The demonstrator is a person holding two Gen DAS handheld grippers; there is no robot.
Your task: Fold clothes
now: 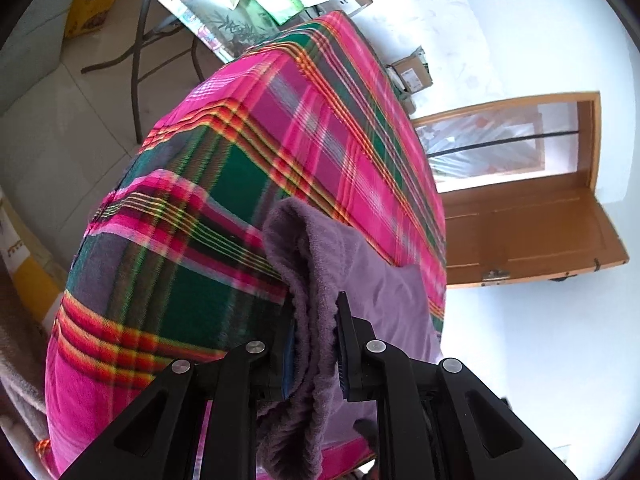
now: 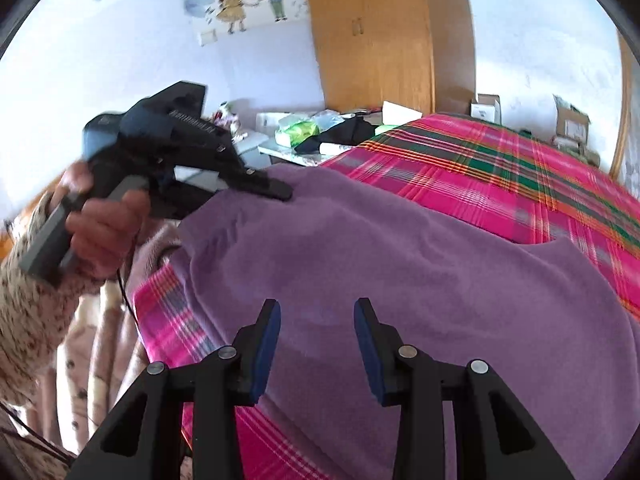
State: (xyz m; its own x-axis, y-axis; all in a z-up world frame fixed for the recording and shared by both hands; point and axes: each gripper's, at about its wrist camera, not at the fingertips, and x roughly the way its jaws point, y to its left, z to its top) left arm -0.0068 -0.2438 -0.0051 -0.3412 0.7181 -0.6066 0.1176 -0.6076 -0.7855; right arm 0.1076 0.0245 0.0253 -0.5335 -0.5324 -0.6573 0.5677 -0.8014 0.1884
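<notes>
Left claw [image 1: 316,344], tilted downward, clenches one purple garment's [image 2: 400,260] folded edge; right claw [image 2: 316,320] hovers released just above that garment on one plaid bed [image 2: 500,160]

Purple garment [image 2: 400,280] is covering the near half of the plaid bed cover [image 2: 500,168]; the far half is lying bare, offering open passage. The left gripper [image 2: 280,192], gripping the garment's far edge, is blocking the left approach. Cluttered table [image 2: 320,136] and wardrobe [image 2: 380,40] are bounding the far side. Nothing is standing between the right gripper [image 2: 316,320] jaws
</notes>
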